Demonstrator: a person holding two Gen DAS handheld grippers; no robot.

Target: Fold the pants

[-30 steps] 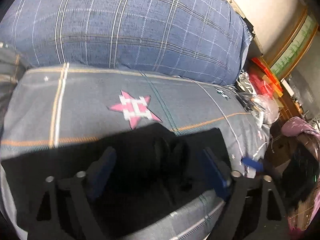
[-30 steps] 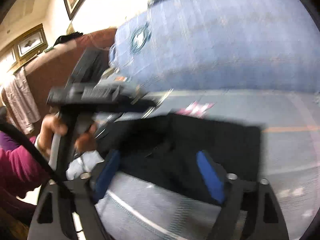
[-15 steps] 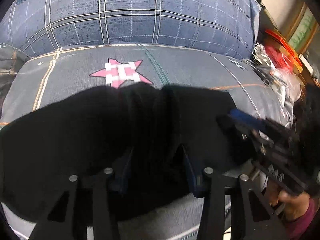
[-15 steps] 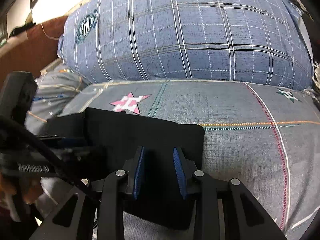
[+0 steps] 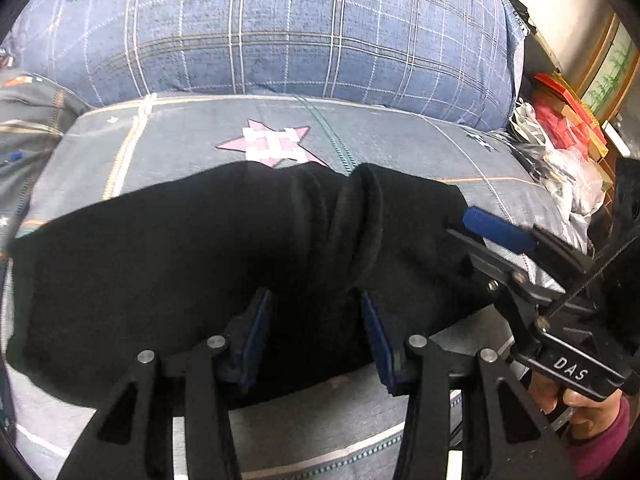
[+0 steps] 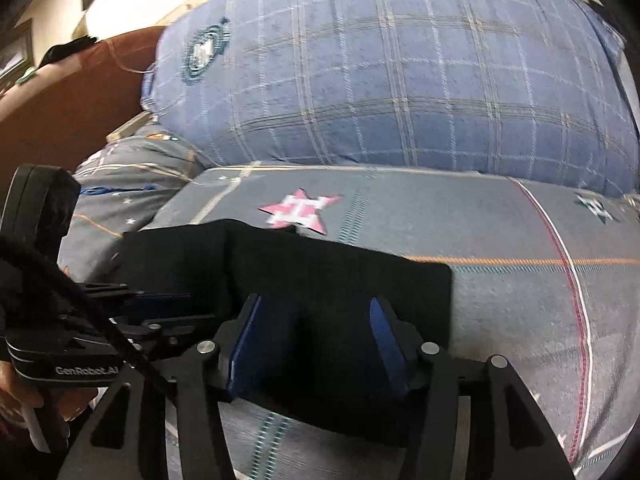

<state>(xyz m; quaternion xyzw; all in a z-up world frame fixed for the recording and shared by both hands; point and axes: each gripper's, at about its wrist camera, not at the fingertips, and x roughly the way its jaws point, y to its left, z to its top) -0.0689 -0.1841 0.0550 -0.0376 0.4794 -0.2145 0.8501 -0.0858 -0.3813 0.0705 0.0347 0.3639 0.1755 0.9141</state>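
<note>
The black pants (image 5: pixel 160 272) lie folded on the grey bedsheet (image 5: pixel 180 148), with a thick rolled ridge (image 5: pixel 356 216) down the middle. My left gripper (image 5: pixel 316 336) is open, its blue pads on either side of the ridge's near end, over the cloth. My right gripper (image 6: pixel 316 340) is open over the right end of the pants (image 6: pixel 340 280), its pads apart with black cloth between them. The right gripper also shows in the left wrist view (image 5: pixel 500 236), and the left gripper shows in the right wrist view (image 6: pixel 160 308).
A big blue plaid pillow (image 5: pixel 280 28) stands behind the pants. A pink star print (image 5: pixel 272 146) marks the sheet. Plastic bags and red boxes (image 5: pixel 560 140) sit at the right. A brown headboard (image 6: pixel 60 112) is at the left.
Both grippers have opened wider over the pants after narrowing half a second ago. The right wrist view has swung a little to the left.
</note>
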